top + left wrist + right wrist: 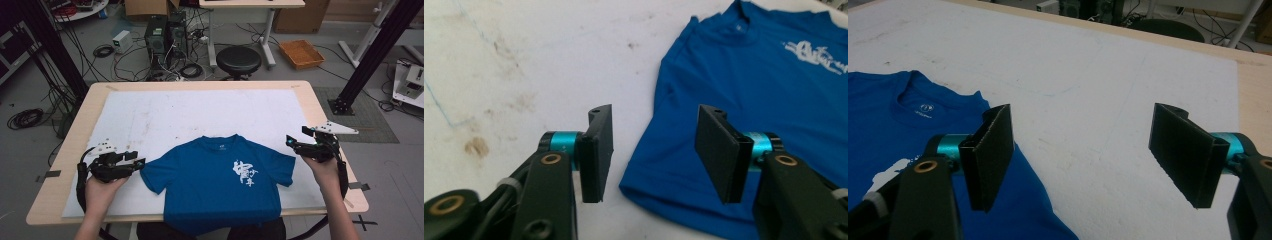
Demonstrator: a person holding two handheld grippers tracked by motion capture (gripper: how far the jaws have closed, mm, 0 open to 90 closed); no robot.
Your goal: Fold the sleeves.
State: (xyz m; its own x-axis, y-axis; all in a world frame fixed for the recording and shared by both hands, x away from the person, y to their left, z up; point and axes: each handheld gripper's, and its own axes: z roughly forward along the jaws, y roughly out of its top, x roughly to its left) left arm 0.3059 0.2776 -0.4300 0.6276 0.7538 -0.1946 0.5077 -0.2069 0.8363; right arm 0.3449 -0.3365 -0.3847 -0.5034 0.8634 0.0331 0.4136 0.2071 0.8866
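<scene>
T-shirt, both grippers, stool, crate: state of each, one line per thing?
T-shirt: spread flat, front up, hem hanging over the near table edge.
Left gripper: jaws apart, nothing between the pads, at the shirt's sleeve edge.
Right gripper: jaws wide open, empty, by the other sleeve.
Stool: upright, unoccupied, behind the table.
Orange crate: on the floor, looks empty.

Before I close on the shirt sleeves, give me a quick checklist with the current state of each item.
1. Blue T-shirt lies flat, front up: ok.
2. Left tongs open, nothing between the pads: ok.
3. Left tongs lined up on the left sleeve: ok, the hem lies just beyond the tips.
4. Right tongs open and empty: ok.
5. Right tongs over the right sleeve: not ok, mostly over the white mat.
6. Pads touching cloth: cannot tell.
</scene>
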